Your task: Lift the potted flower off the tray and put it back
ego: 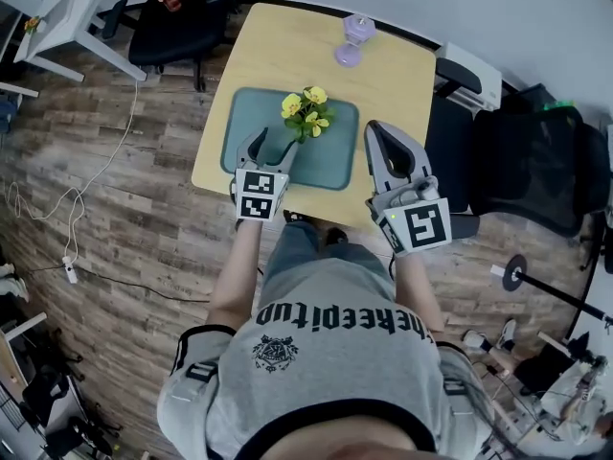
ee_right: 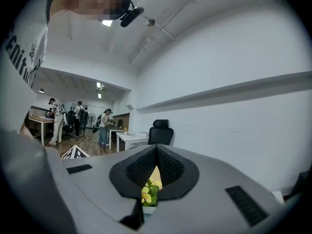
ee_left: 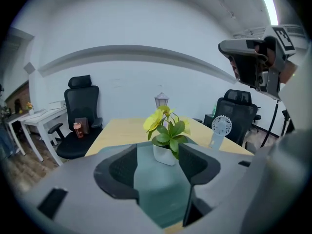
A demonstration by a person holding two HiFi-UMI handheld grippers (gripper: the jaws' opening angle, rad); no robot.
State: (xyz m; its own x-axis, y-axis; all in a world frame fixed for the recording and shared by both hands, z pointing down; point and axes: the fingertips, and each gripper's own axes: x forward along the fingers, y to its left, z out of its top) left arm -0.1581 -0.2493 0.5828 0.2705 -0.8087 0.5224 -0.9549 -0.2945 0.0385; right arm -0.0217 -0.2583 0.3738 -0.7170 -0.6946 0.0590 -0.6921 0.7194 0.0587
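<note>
The white-potted yellow flower (ego: 306, 111) stands unheld on the teal tray (ego: 241, 127). The left hand-held gripper (ego: 269, 149) gapes just short of it; the right hand-held gripper (ego: 377, 134) is closed and empty. The likely next move is to straddle the pot.

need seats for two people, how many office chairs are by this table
2. One black chair stands off the table's far left corner; the other chair stands along its right side. More may be hidden outside the views.
</note>
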